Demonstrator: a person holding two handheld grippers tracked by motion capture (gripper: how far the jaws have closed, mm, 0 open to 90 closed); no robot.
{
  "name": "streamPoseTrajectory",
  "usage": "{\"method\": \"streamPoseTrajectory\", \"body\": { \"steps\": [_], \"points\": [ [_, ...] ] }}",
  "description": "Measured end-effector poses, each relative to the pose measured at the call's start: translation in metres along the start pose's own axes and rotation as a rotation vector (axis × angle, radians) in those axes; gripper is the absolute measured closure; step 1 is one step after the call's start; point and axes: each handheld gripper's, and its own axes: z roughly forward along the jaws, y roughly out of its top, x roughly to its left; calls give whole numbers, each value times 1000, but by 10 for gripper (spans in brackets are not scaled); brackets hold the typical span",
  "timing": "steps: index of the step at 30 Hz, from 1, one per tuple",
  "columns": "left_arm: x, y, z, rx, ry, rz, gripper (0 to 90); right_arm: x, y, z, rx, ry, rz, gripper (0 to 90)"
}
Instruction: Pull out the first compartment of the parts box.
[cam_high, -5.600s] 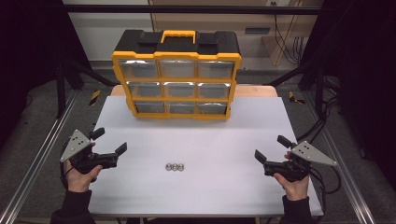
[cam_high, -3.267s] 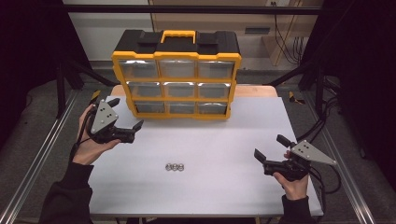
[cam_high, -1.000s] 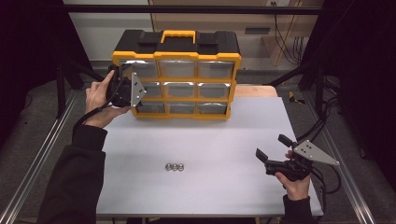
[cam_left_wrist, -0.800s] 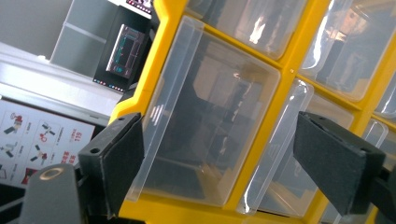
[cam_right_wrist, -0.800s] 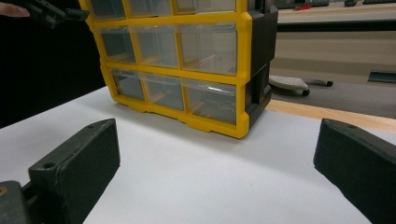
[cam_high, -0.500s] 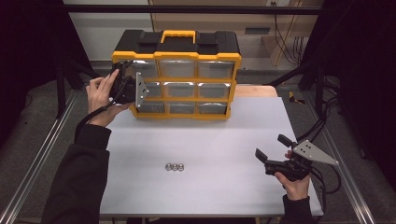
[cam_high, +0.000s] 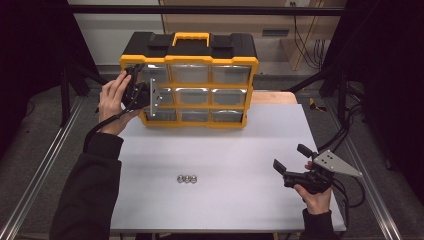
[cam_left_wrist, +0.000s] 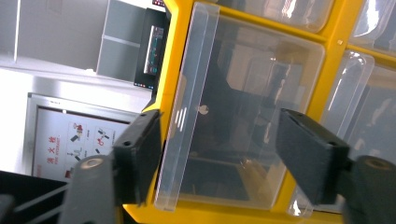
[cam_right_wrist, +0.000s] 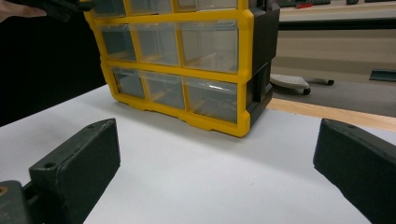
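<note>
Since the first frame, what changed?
The left gripper went from the table's near left up to the yellow organizer, and now straddles the handle of a clear drawer in its left column. Its jaws have just been closing, the pads not visibly pressing yet. The right gripper, the three nuts and the organizer stayed put.

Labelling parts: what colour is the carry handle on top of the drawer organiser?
Yellow-orange carry handle, matching the frame; high view shows it best.

left tongs (cam_left_wrist: 219, 154): moved from table to drawer (cam_left_wrist: 243, 116) | jaws closing around it
</note>
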Motion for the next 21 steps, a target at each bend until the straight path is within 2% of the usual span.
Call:
{"method": "streamPoseTrajectory", "body": {
  "steps": [4, 12, 16, 21],
  "points": [
    [-2, 1, 1, 3, 26, 16, 359, 0, 0, 0, -3, 2, 1, 10],
    [-7, 0, 4, 10, 73, 21, 384, 0, 0, 1, 2, 2, -4, 10],
    [-8, -2, 4, 13, 122, 30, 426, 0, -1, 1, 4, 6, 1, 11],
    [-7, -1, 4, 5, 136, 21, 458, 0, -1, 2, 5, 5, -6, 11]
  ]
}}
